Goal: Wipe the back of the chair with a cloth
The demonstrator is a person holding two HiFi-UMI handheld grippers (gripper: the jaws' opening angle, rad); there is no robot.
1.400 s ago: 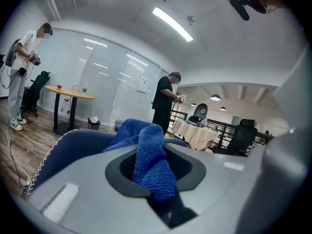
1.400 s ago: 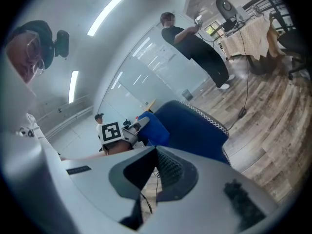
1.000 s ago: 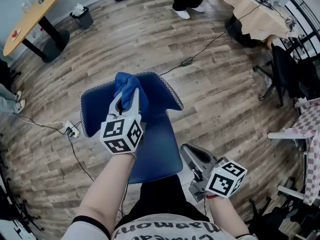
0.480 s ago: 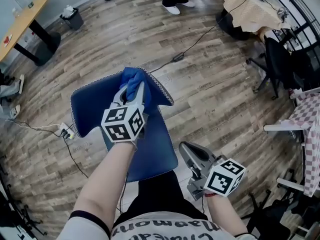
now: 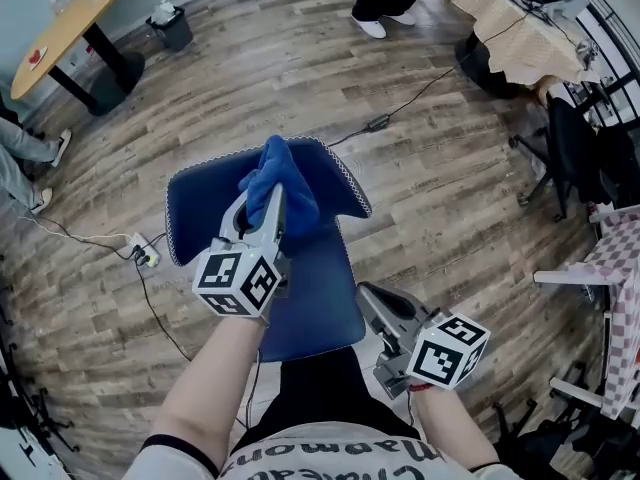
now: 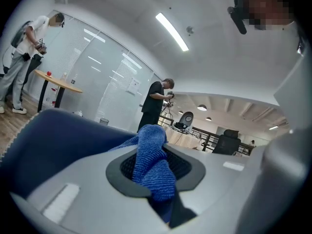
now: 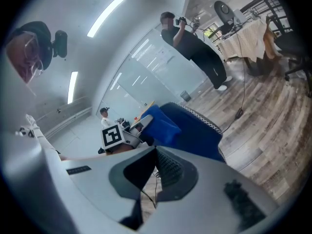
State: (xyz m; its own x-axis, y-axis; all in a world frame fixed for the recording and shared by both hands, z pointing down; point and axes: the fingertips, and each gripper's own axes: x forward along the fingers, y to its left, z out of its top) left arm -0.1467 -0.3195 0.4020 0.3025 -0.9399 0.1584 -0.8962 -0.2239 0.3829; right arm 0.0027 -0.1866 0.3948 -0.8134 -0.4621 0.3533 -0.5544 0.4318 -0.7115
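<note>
The left gripper (image 5: pixel 266 200) pinches only a fold of the cloth (image 5: pixel 292 186), which dragging on the chair back (image 5: pixel 203 206) may pull free, while the right gripper (image 5: pixel 372 302) hangs closed and empty.

No legible text; upside-down print on the shirt (image 5: pixel 330 458) unreadable

Wood-plank floor (image 5: pixel 450 208) spreads below me, a black cable (image 5: pixel 415 93) lying across it. I see a yellow-topped table (image 5: pixel 70 23) at far left, a cloth-draped table (image 5: pixel 515 28) at far right, and strip lights (image 6: pixel 171 31) overhead.
</note>
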